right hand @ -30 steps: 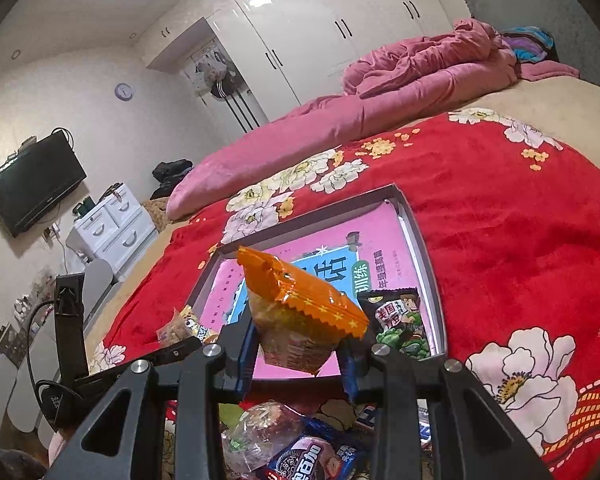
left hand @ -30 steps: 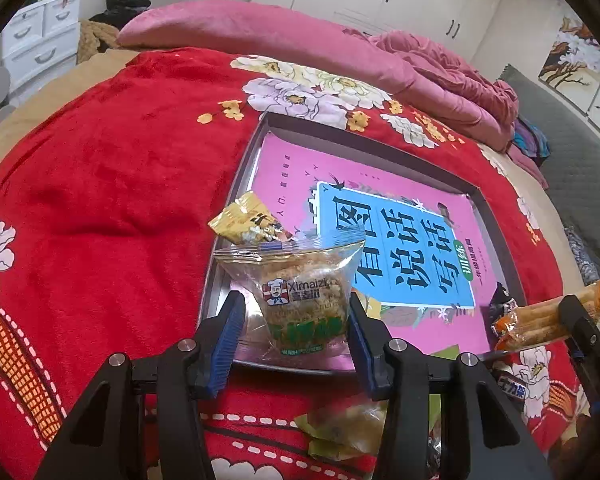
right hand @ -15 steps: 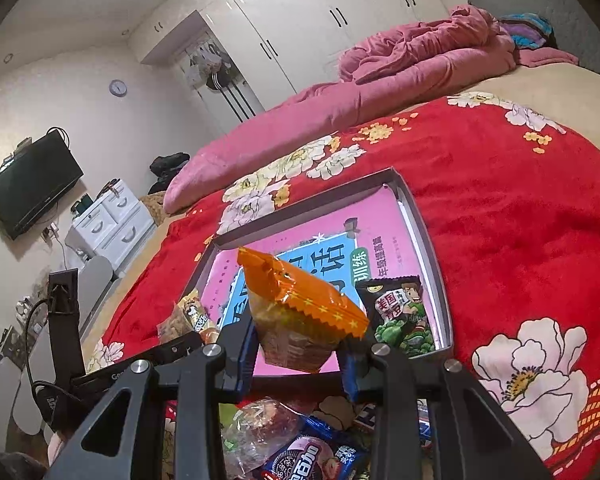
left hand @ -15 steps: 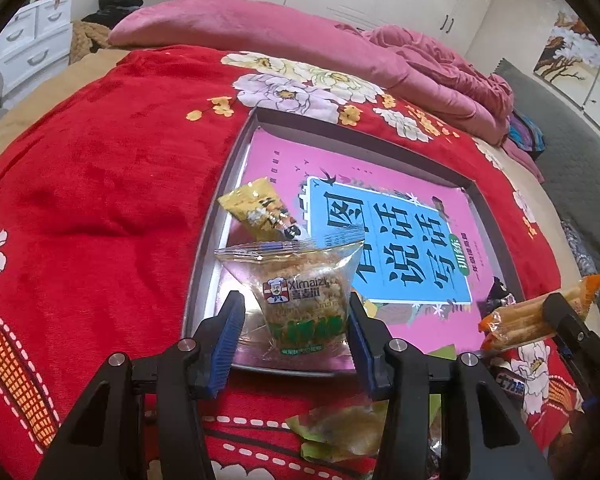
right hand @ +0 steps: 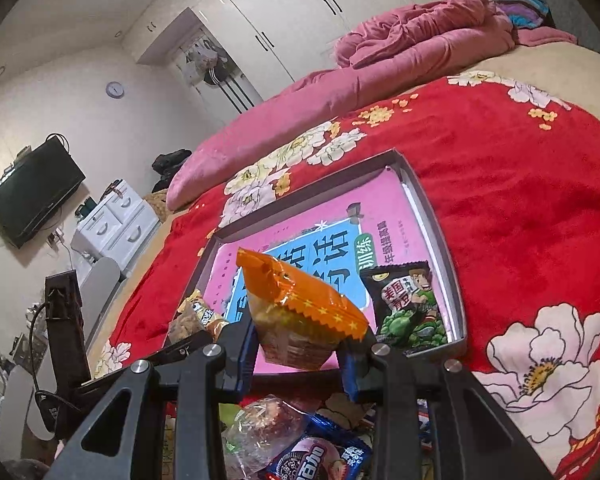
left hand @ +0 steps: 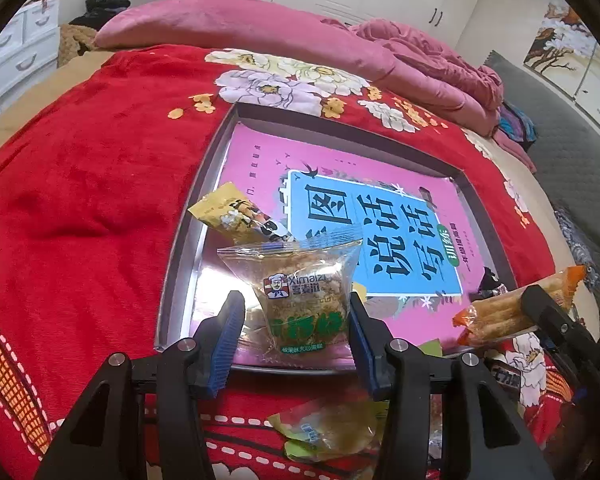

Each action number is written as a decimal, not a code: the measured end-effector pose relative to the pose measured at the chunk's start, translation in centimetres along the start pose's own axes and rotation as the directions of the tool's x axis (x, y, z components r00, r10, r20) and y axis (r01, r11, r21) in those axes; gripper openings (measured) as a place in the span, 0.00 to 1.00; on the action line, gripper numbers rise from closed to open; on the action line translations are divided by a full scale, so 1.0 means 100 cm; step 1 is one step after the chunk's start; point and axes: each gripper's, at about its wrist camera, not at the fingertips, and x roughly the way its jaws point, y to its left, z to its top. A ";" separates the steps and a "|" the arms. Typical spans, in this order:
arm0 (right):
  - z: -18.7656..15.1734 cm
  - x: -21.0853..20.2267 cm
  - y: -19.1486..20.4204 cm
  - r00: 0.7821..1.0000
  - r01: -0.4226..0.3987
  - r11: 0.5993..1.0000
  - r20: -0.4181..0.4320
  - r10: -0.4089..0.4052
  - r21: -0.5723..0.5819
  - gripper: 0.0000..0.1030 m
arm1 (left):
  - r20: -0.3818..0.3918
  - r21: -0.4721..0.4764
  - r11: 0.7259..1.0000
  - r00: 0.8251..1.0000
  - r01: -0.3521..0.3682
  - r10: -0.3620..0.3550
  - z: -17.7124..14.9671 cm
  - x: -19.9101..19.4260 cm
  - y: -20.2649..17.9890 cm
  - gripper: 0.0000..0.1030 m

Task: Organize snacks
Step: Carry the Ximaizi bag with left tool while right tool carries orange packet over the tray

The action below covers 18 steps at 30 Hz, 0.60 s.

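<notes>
Red floral bedspread [left hand: 80, 184] carries a metal tray [left hand: 180, 280]. Over the tray's near edge, a clear cake packet [left hand: 300, 292] stands between the left gripper [left hand: 296, 332] jaws, clamped. An orange-topped snack packet [right hand: 300, 312] is gripped in the right gripper [right hand: 296, 356] jaws, above the same edge.

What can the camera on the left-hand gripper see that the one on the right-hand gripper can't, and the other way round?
Only the left wrist view shows the clear snack packet between the left gripper's fingers, and a framed picture on the wall. Only the right wrist view shows the television, the wall clock and the blue cookie packet in the pile below. Both show the tray with its pink book, the red blanket, and the orange packet held by the right gripper.
</notes>
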 end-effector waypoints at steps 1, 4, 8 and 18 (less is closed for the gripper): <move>0.000 0.001 0.000 1.000 -0.003 1.000 -0.003 0.003 0.002 0.34 | 0.000 0.003 1.000 1.000 0.001 -0.001 0.000 0.000 -0.001 0.51; 0.000 0.004 0.000 1.000 -0.003 1.000 -0.011 0.003 0.003 0.34 | -0.002 0.009 1.000 1.000 0.006 -0.006 -0.001 0.000 -0.003 0.51; -0.001 0.008 -0.001 1.000 0.003 1.000 -0.017 -0.003 0.007 0.34 | -0.003 0.010 1.000 1.000 0.010 -0.010 -0.001 0.001 -0.003 0.51; -0.002 0.013 0.000 0.999 -0.028 1.000 -0.032 0.028 0.010 0.34 | -0.010 0.009 1.000 1.000 0.027 -0.027 0.000 0.003 -0.008 0.51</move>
